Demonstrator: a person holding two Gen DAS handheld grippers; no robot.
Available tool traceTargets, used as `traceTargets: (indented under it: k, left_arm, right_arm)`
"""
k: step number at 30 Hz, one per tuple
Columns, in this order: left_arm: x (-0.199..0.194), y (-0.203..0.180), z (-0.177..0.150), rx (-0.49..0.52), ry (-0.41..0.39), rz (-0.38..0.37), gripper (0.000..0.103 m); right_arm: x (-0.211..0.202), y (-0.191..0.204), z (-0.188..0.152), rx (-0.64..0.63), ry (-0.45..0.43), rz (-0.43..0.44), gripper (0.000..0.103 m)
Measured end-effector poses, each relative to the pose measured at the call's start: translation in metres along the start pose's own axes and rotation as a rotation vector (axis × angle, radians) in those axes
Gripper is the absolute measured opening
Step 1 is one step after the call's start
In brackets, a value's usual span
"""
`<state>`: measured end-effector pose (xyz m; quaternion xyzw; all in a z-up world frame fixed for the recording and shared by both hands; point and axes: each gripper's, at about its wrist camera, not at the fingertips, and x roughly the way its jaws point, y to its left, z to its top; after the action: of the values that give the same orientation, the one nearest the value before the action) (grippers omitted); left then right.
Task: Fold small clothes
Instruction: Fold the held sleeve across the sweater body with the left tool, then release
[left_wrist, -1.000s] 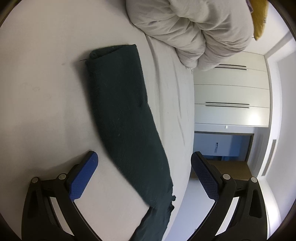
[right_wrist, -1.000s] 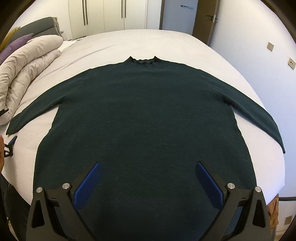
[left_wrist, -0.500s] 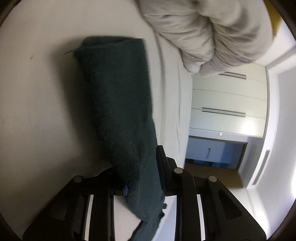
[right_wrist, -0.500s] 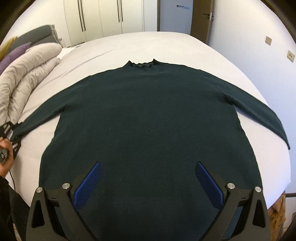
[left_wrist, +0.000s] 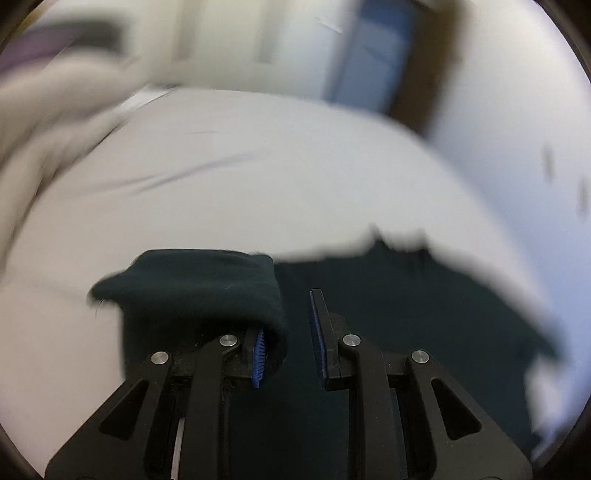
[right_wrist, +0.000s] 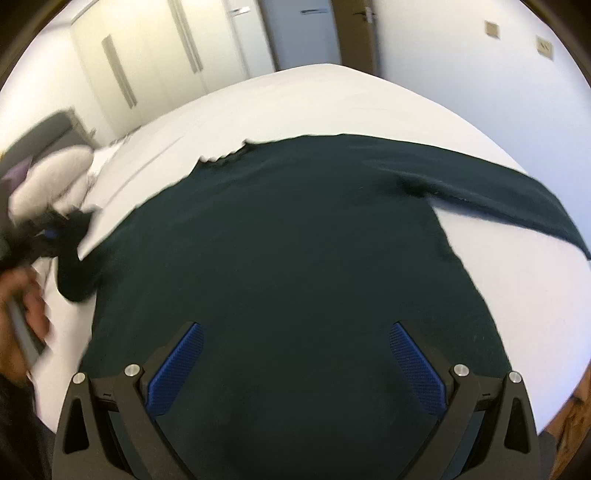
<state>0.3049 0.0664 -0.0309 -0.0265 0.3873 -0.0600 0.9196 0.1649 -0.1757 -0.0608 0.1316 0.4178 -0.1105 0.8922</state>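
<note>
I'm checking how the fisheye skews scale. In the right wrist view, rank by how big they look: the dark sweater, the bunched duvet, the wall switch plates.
1. dark sweater, fills most of the frame, partly because it is nearest.
2. bunched duvet, far left, blurred.
3. wall switch plates, tiny and farthest.

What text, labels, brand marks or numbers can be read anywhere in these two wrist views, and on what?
None can be read.
Door: a small dark strip near its top, too blurred to tell whether it is lettering.
Wall plates: no legible marking.
Dark green sweater: no tag or print visible.
Left wrist view: motion-blurred throughout; nothing legible.
</note>
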Motion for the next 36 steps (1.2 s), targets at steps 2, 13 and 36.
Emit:
traceTargets:
  k: [2,13,36]
  left_arm:
    - [0.024,-0.036,-0.021,0.145,0.035,0.077,0.020]
    - [0.041,-0.092,-0.111,0.487,0.002,0.287,0.020]
    - [0.091,-0.119,-0.120,0.625,0.013,0.488,0.003]
  right_arm:
    - [0.006,-0.012,0.012,0.039,0.000,0.042,0.103]
    - [0.104,0.026,0.095,0.113,0.200,0.524,0.088]
    - [0.120,0.311,0.141,-0.752,0.346,0.196,0.087]
